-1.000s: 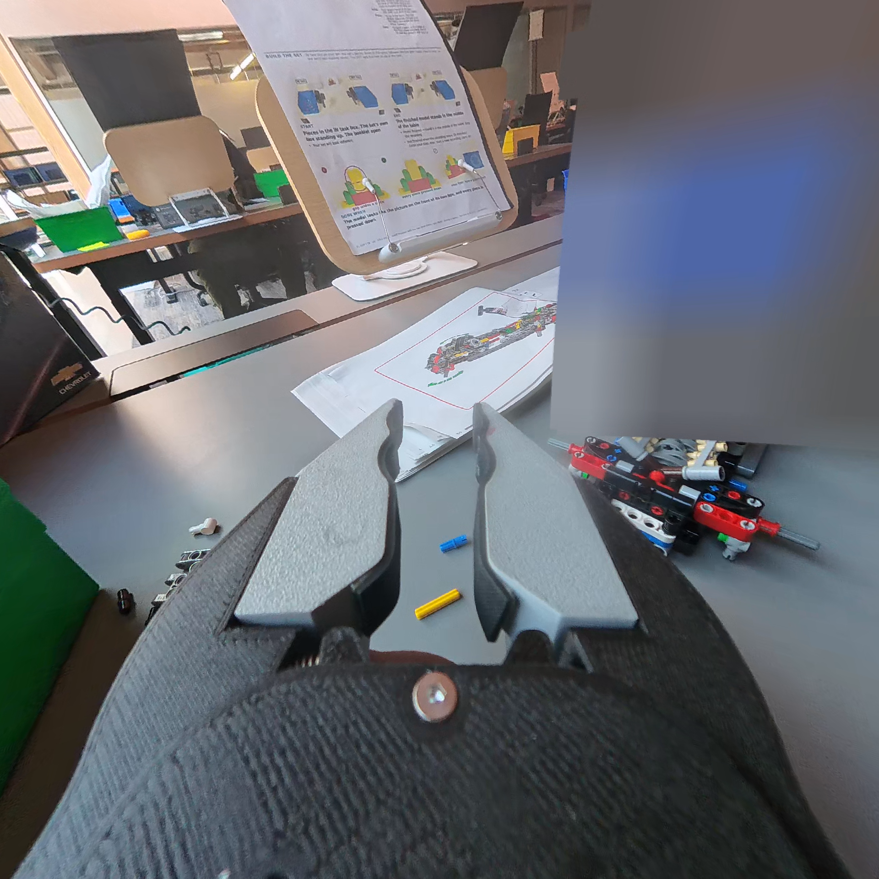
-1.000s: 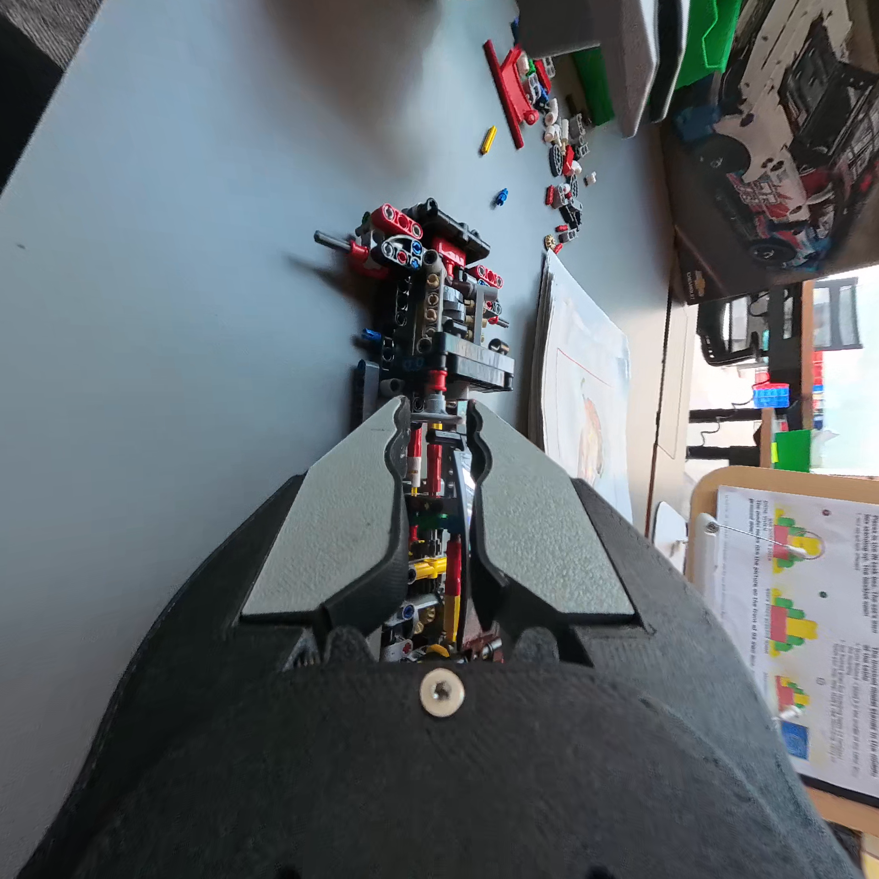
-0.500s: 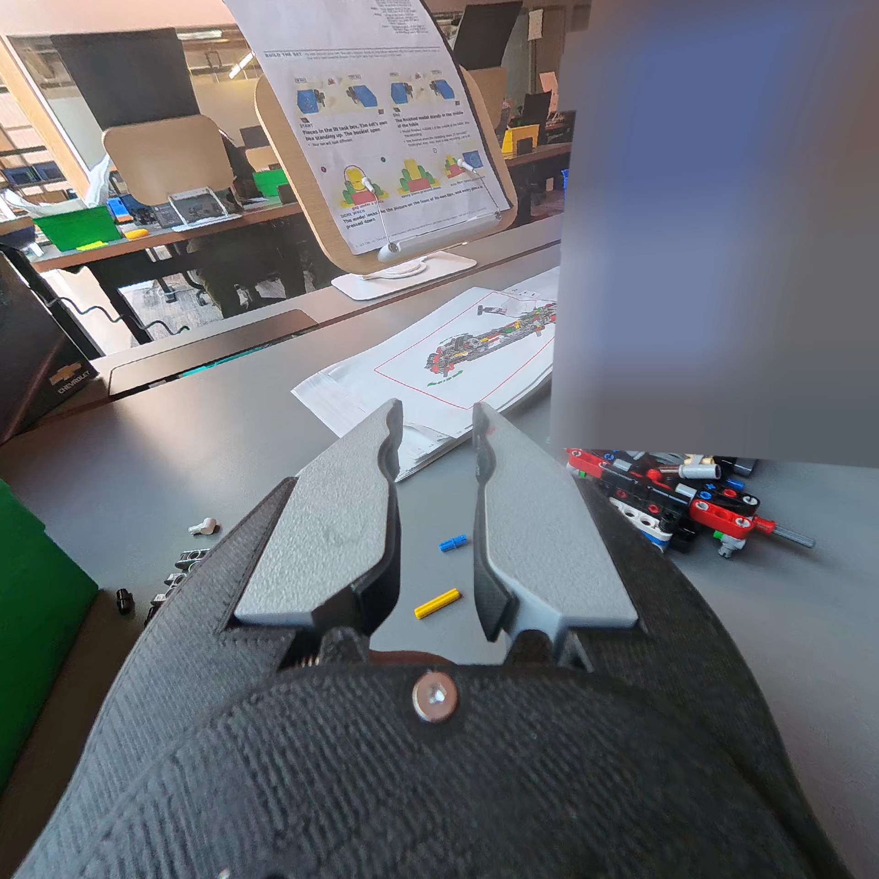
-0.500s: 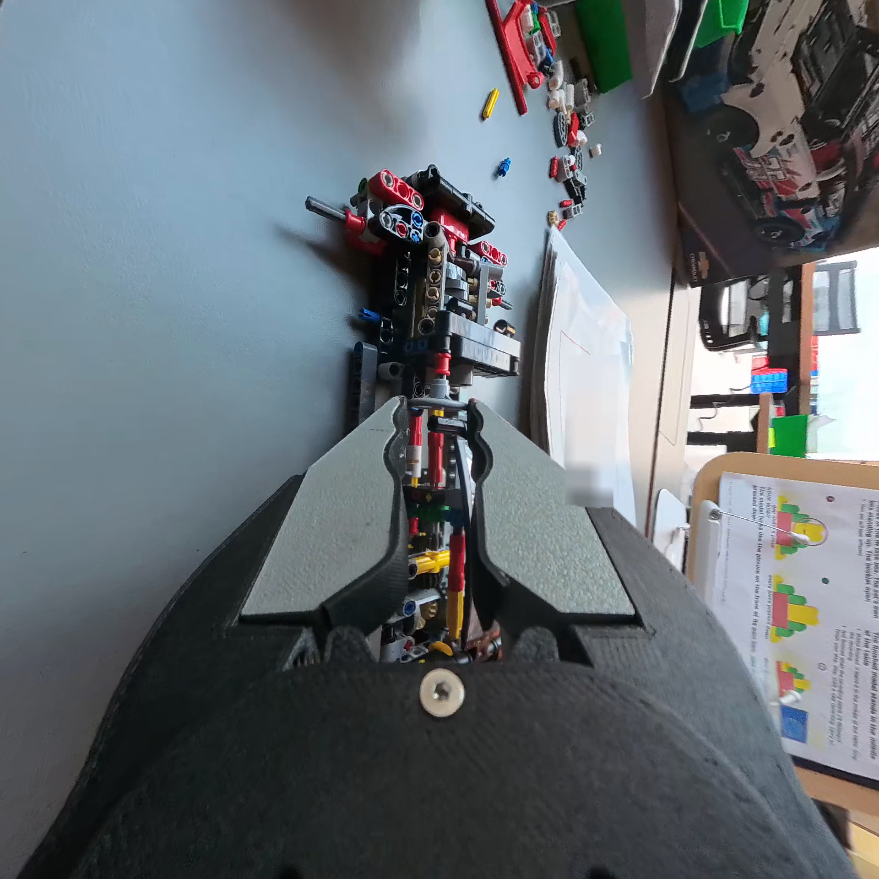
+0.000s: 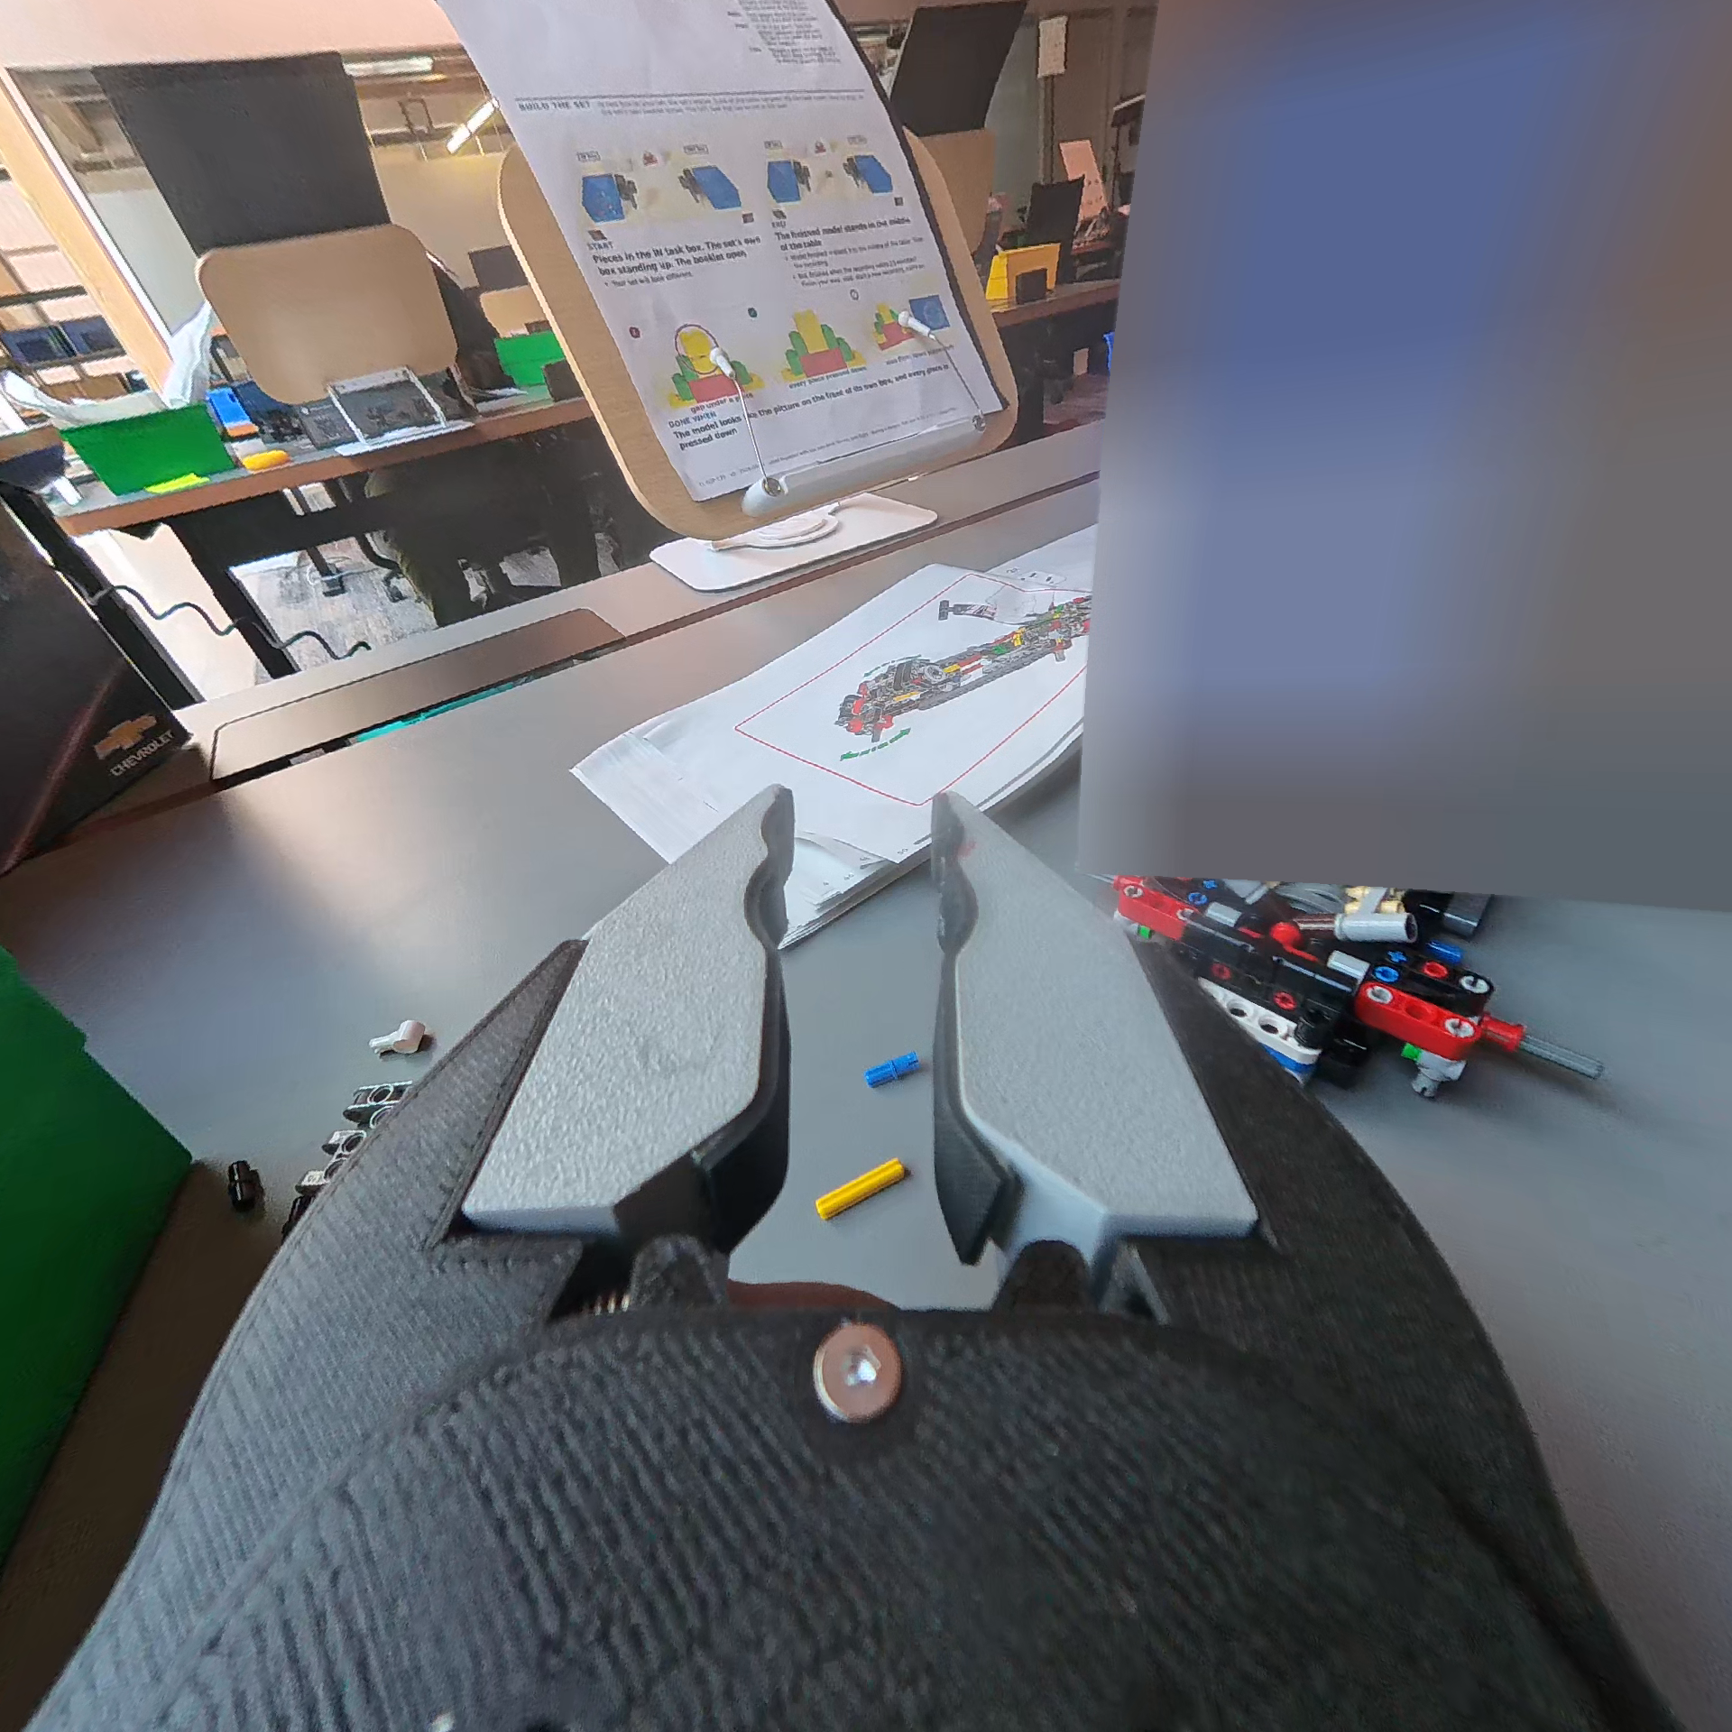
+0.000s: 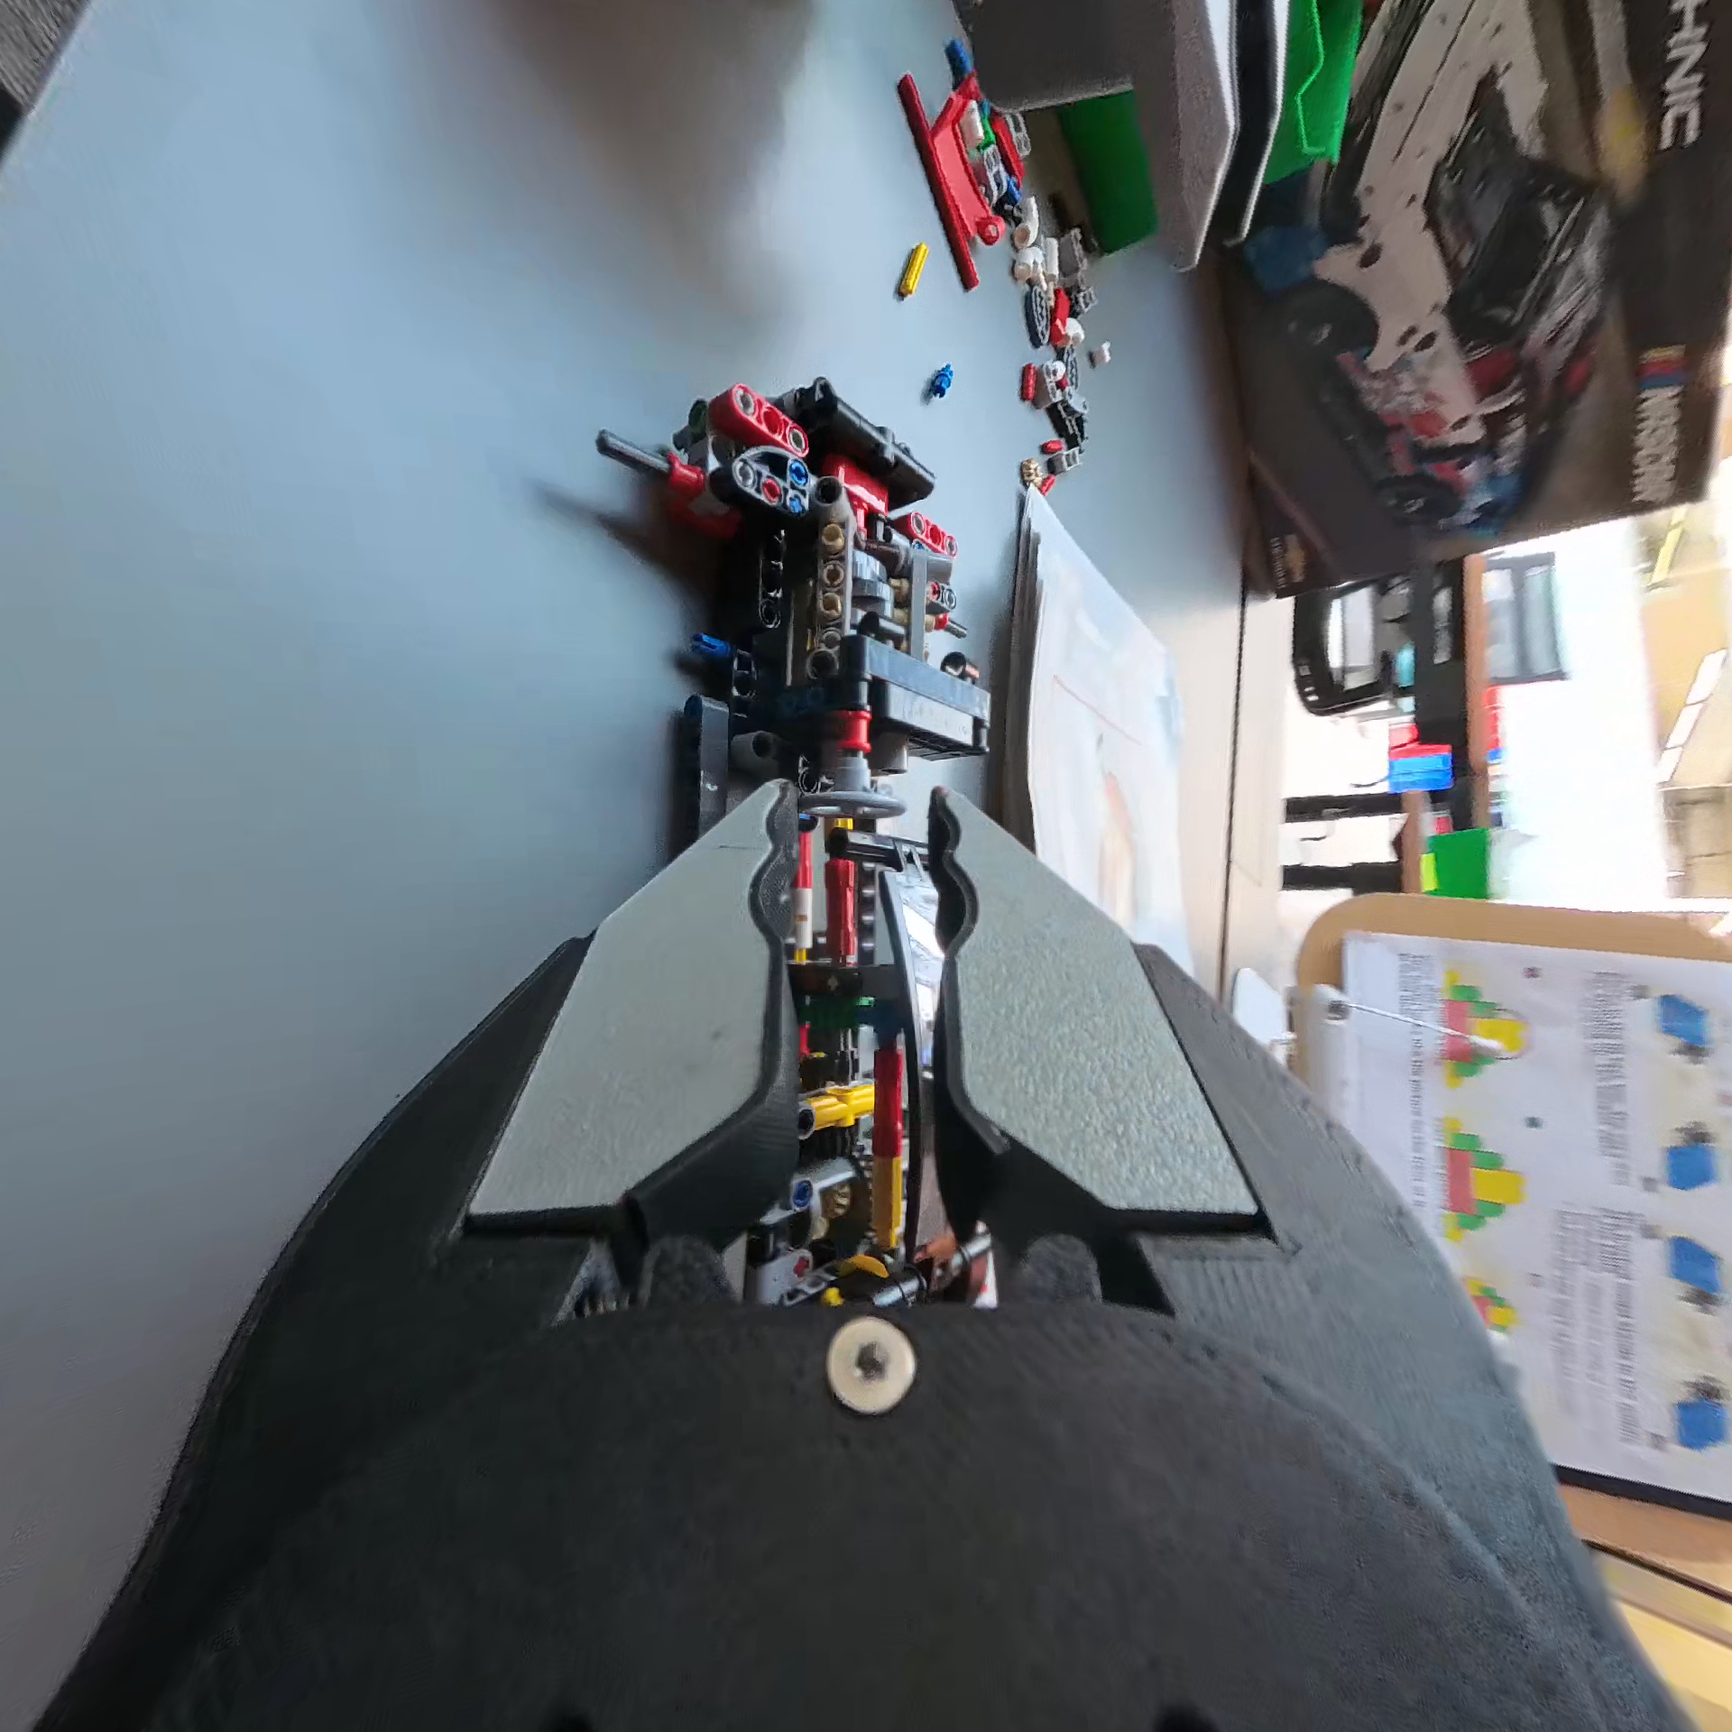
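Two hand-held grippers over a grey table (image 5: 328, 890) strewn with building-brick parts.

Widest, the matte grey tabletop; at its far side a dark cardboard set box (image 6: 1462, 281) and an open white instruction booklet (image 5: 797, 750). Beside the booklet, lying flat, a long red, black and grey part-built brick chassis (image 6: 843, 581). Around its near end, the right gripper (image 6: 862, 806): fingers narrowly parted, one pad against the chassis, a sliver of light at the other pad. Hovering well apart from the chassis, the left gripper (image 5: 862, 815): fingers narrowly parted, nothing between them. Below it, loose on the table, a small yellow axle (image 5: 859, 1188) and a smaller blue pin (image 5: 890, 1068).
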Demonstrator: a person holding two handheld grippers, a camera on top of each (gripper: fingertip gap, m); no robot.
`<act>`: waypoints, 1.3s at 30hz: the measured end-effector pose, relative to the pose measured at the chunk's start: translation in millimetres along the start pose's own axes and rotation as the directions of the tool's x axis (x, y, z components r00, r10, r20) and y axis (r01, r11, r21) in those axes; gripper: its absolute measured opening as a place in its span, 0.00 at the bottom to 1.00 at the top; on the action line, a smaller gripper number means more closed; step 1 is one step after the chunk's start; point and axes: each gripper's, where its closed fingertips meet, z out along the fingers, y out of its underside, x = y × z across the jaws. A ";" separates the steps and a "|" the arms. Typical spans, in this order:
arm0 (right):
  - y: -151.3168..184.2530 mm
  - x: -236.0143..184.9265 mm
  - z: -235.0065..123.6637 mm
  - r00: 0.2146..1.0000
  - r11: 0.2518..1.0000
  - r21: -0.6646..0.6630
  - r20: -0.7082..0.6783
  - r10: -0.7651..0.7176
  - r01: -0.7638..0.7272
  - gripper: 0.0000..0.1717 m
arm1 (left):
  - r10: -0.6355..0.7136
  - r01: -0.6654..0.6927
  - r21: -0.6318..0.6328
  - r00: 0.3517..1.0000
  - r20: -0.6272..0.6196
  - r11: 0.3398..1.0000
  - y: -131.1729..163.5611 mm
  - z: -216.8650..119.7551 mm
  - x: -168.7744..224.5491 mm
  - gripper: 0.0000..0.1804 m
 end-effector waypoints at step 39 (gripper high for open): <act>-1.1 10.1 -0.2 0.887 0.901 0.044 0.205 0.414 -0.431 0.18 | -0.046 0.008 -0.096 0.916 -0.398 0.995 8.0 4.8 69.7 0.24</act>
